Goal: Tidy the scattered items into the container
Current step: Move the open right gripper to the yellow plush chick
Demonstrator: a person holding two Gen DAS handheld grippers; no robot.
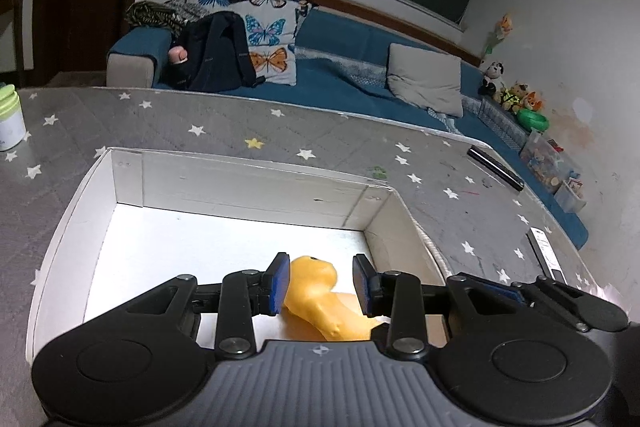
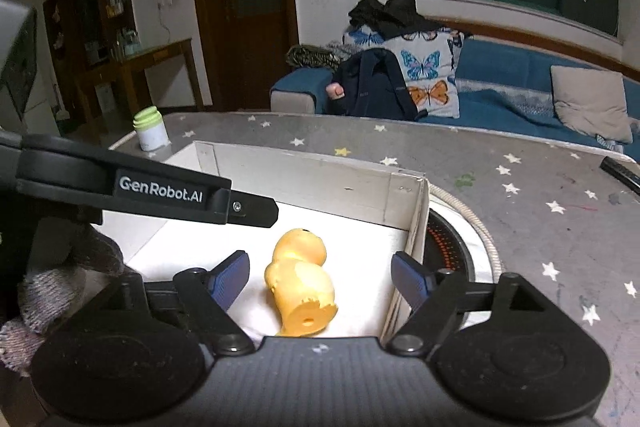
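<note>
Your yellow duck toy (image 2: 300, 283) is lying in the white box (image 2: 304, 171), and both your left gripper (image 1: 321, 283) and right gripper (image 2: 318, 281) are spread apart, gripping nothing.

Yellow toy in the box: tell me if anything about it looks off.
The yellow toy lies tipped on its side on the floor of the white box, its flat base with a small hole facing the right wrist camera. Pale patches mark its body. It is inside the box, and neither gripper touches it.
</note>
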